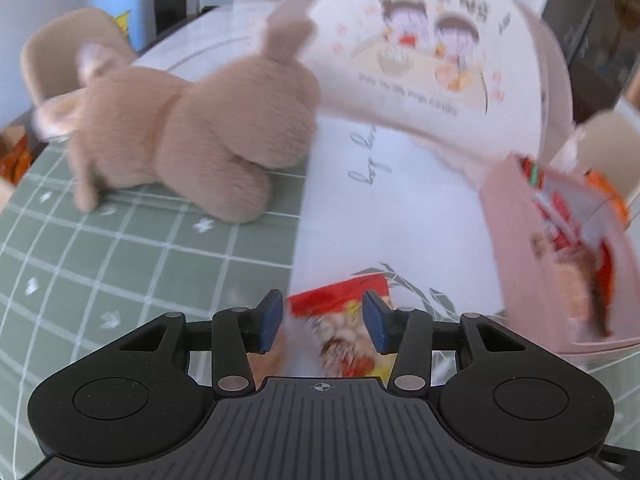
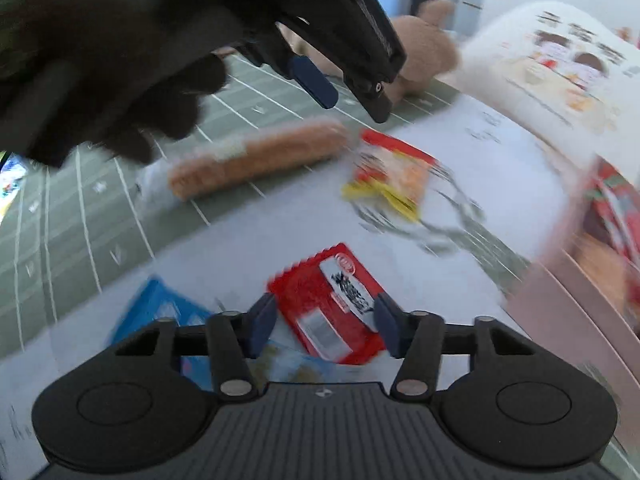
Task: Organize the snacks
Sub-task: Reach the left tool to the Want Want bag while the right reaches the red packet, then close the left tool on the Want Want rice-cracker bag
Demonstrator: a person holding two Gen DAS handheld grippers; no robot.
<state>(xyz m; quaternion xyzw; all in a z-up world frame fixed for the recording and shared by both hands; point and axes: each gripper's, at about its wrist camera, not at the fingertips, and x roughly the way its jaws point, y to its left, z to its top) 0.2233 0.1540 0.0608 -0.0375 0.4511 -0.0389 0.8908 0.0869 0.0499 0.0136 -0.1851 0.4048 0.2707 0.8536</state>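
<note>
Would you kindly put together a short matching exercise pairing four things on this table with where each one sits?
Things:
1. plush rabbit
2. red and yellow packet
3. red packet with a white label
4. blue packet

Places:
A. between the right gripper's open fingers
B. on the green checked cloth
C. left of the right gripper's left finger
D. beside the long brown sausage snack

Pairs: 1-B, 2-D, 3-A, 4-C

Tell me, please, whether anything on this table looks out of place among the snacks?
Yes: a plush bunny lies on its side on the green grid mat, the only non-snack item there. Snack packets lie loose on the white sheet, outside the pink box that already holds some.
</note>
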